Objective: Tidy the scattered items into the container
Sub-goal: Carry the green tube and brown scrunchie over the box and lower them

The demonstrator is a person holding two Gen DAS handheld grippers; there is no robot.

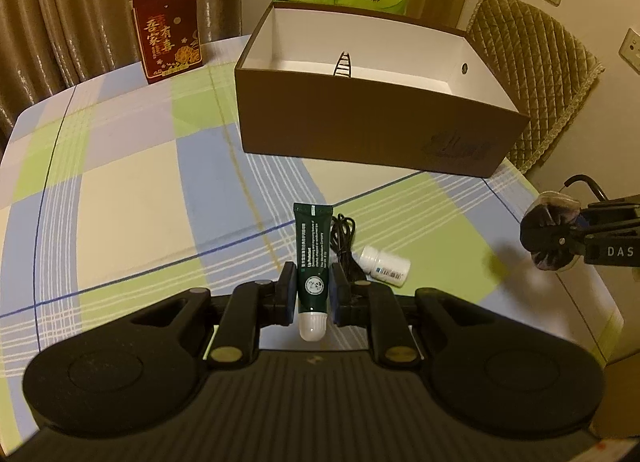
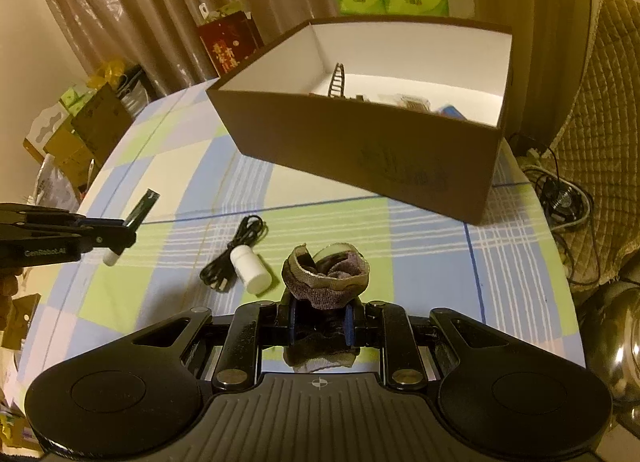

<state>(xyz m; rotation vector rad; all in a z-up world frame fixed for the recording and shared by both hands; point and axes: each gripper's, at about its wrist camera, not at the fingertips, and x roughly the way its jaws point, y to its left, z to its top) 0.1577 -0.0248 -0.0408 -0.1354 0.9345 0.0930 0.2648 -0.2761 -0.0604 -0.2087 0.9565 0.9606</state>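
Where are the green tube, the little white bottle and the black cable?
green tube (image 1: 311,258), left wrist view, on its printed body between the gripper fingers.
white bottle (image 2: 249,268), right wrist view, on its side wall.
black cable (image 2: 236,248), right wrist view, on the coiled bundle.

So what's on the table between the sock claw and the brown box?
Nothing: in the right wrist view only bare checked tablecloth separates the right claw from the box.
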